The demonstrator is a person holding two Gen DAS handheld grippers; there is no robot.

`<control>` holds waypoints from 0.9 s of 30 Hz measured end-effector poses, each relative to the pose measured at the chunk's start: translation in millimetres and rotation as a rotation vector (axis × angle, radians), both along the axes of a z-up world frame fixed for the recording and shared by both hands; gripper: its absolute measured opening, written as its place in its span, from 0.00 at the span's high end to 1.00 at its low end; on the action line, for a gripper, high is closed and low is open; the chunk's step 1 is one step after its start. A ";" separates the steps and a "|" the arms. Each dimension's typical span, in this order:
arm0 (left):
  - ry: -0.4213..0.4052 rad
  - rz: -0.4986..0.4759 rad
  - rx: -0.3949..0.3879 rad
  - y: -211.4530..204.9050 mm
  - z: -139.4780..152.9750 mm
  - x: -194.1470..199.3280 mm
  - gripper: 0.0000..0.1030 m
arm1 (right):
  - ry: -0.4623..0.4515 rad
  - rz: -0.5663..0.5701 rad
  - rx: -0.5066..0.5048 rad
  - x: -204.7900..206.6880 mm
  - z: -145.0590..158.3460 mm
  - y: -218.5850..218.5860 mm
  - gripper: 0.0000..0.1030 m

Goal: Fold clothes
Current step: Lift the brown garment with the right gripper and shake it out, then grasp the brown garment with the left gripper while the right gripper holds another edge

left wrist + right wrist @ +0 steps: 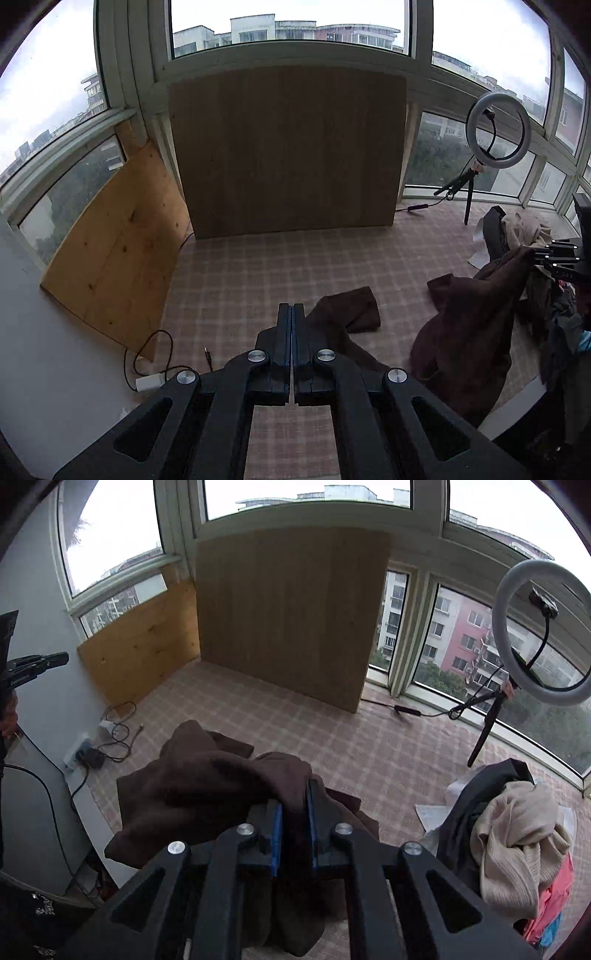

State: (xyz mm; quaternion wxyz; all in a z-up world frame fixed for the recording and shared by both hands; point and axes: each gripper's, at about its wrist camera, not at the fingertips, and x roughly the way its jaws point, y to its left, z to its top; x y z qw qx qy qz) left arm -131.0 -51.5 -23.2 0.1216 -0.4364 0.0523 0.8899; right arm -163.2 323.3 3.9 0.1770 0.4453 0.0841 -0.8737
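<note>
A dark brown garment [207, 775] hangs bunched from my right gripper [294, 794], which is shut on a fold of it between the blue pads [276, 827]. In the left wrist view the same garment [465, 332] droops from the right gripper [535, 254] at the far right. One end of it [354, 310] lies flat on the checked tablecloth [280, 266]. My left gripper [291, 306] is shut, its fingers pressed together with no cloth between them, just left of that flat end. It also shows small at the left edge of the right wrist view, as the left gripper [37, 662] held in the air.
A pile of clothes sits at the right with a beige sweater [517, 834], a dark garment [465, 812] and pink fabric [554, 897]. A ring light [539, 635] on a tripod stands behind it. Wooden boards [288, 147] lean on the windows. Cables and a power strip [79, 753] lie at the left.
</note>
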 end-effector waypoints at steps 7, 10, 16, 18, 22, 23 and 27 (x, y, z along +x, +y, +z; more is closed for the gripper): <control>-0.356 -0.176 0.123 83.8 -126.4 68.0 0.86 | -0.253 -0.129 -0.007 8.3 -130.5 87.0 0.86; -0.423 -0.284 0.152 126.9 -138.2 97.0 0.76 | -0.227 -0.120 -0.014 14.9 -123.0 97.1 0.77; -0.413 -0.308 0.137 180.3 -141.4 67.5 0.52 | -0.161 0.051 0.054 14.3 -92.4 78.5 0.59; -0.441 -0.297 0.155 191.1 -150.3 52.1 0.52 | -0.159 0.096 0.043 11.6 -88.5 74.7 0.59; -0.470 -0.263 0.174 206.1 -165.5 36.8 0.87 | -0.148 0.175 0.077 1.9 -98.3 62.5 0.57; -0.467 -0.258 0.175 206.9 -164.7 35.4 0.96 | -0.159 0.187 0.098 -1.3 -105.8 60.1 0.57; -0.359 -0.238 0.171 196.4 -129.6 24.2 0.96 | -0.146 0.204 0.037 -7.3 -96.4 61.3 0.91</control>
